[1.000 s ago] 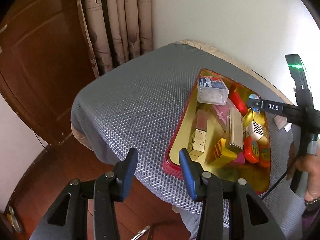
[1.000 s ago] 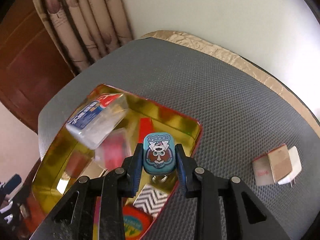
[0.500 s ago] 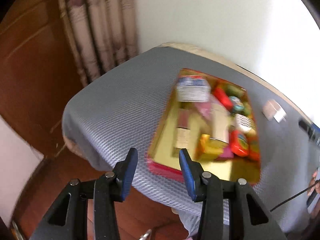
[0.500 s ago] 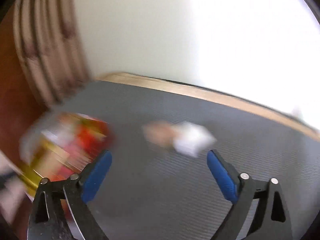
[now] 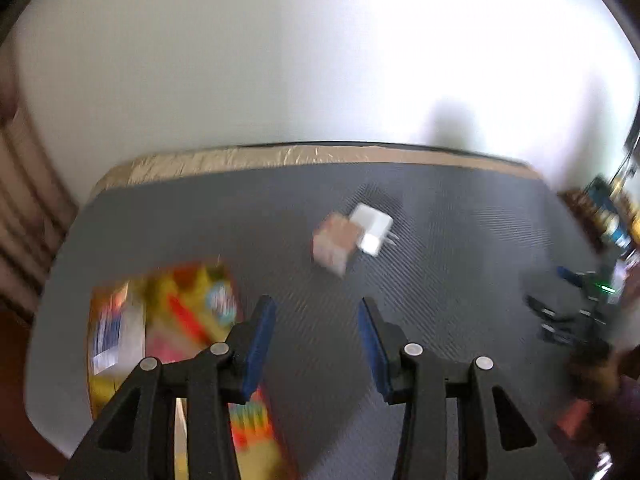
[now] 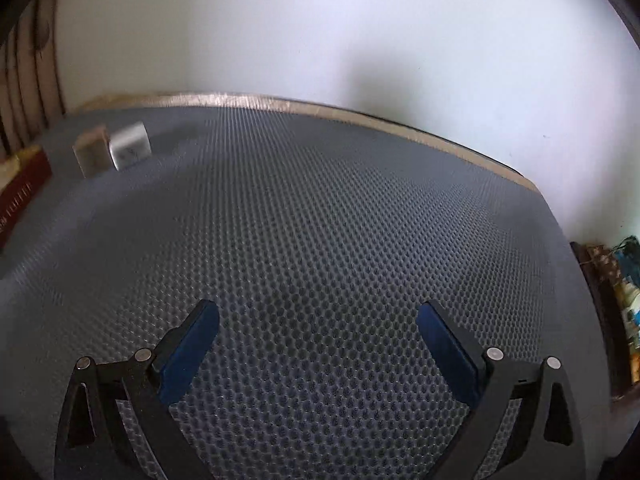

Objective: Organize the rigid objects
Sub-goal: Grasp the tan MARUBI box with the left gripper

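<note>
Both hand-held grippers wide and empty, right hand-held gripper (image 6: 316, 332) over bare grey mat (image 6: 320, 220), tin (image 5: 120, 320) at left edge

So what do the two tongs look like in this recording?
Both the left tongs and right tongs have black plastic frames with triangular cut-outs and round silver rivets, and flat blue pads line the inner faces of the fingers. From the left view, the right unit shows a small green light.

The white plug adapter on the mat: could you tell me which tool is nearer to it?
Left. The left tool points at the white plug adapter just ahead; the right tool sits far off to its right.
</note>
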Available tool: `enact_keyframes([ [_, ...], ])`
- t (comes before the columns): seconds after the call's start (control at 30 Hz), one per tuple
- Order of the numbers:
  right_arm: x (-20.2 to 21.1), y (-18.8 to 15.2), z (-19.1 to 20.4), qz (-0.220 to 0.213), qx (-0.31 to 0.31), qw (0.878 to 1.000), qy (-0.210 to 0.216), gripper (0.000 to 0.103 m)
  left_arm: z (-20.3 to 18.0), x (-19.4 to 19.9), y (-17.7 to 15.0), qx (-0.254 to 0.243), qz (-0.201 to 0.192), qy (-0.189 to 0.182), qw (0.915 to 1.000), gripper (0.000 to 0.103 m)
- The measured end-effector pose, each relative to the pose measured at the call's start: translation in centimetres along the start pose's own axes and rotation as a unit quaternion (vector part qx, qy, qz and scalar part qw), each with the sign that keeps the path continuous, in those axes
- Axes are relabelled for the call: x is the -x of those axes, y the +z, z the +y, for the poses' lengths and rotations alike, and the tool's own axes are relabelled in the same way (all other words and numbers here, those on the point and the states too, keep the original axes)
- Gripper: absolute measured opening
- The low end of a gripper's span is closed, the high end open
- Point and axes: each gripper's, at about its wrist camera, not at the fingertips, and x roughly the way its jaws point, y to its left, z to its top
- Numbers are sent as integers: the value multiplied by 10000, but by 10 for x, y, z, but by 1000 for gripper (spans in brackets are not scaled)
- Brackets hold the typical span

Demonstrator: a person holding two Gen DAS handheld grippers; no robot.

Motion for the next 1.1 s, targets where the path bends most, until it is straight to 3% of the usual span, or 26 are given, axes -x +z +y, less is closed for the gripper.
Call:
enact_keyframes([
  [0.1,2,-3,-8,-34,-202,9992,335,100,-13,-47,29,-405,250,-38,9989,44],
  [0.23,9,-8,-15,-55,-351,9978,555,100,-22,-83,45,-799,377,-44,9961,44],
  [0.37,8,-8,-15,15,-295,9972,688,100,-30,-98,51,-1143,288,-64,9930,44],
  [0.5,6,-6,-19,65,-352,9966,741,100,-34,-117,54,-1479,568,-175,9872,44],
  [0.7,-2,-4,-17,140,-380,9962,768,100,-29,-144,54,-1645,1163,-604,9776,44],
  [0.9,-8,-2,-14,248,-390,9958,785,100,-18,-160,58,-1545,1316,-625,9772,49],
  [1.1,-12,-2,-12,339,-382,9955,803,100,-26,-168,54,-1850,1274,-478,9733,57],
])
